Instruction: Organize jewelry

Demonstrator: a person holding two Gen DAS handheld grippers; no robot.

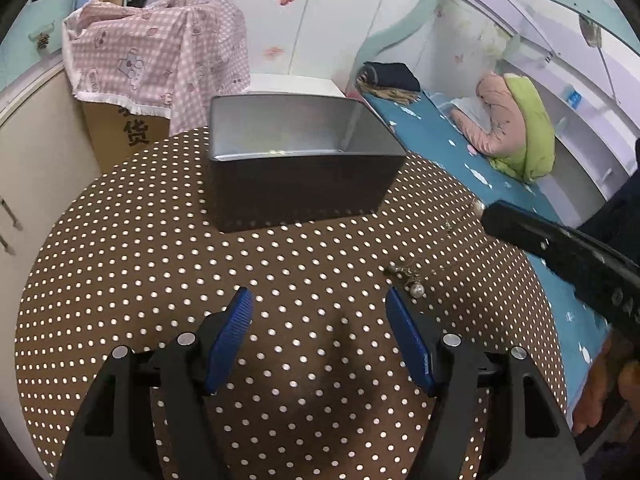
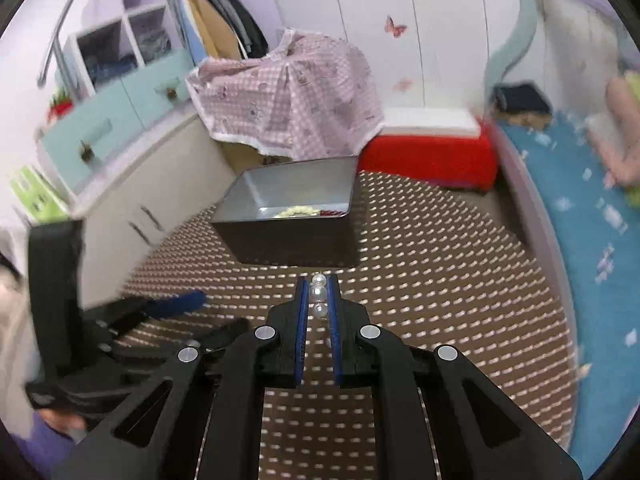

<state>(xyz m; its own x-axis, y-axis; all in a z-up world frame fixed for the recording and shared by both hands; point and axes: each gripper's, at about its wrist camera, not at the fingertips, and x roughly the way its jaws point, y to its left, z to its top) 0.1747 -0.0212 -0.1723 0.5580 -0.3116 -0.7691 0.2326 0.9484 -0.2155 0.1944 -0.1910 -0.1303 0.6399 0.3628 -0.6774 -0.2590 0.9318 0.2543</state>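
Step in hand: the right gripper (image 2: 319, 294) is carrying a string of pearls (image 2: 319, 292) toward the dark box (image 2: 290, 240), judging by how the pearls are sitting clear of the polka-dot surface (image 2: 440, 280).
Right fingers: they are closing tight on the pearls, which are showing between the blue pads at the tips.
Left fingers: the left gripper (image 1: 320, 300) is hanging wide apart over the surface, gripping nothing.
Box: it is standing open on the far part of the surface, already holding a pale beaded piece (image 2: 296, 211) and something red (image 2: 330, 212) (too small to name).
Still out: a pearl earring (image 1: 416, 289) with a fine chain is lying on the surface just beside the left gripper's right finger.
Next move: the right gripper is needing to rise over the near wall of the box and let go above its floor, keeping the dangling strand from catching on the rim.
After that: the earring is probably waiting its turn.
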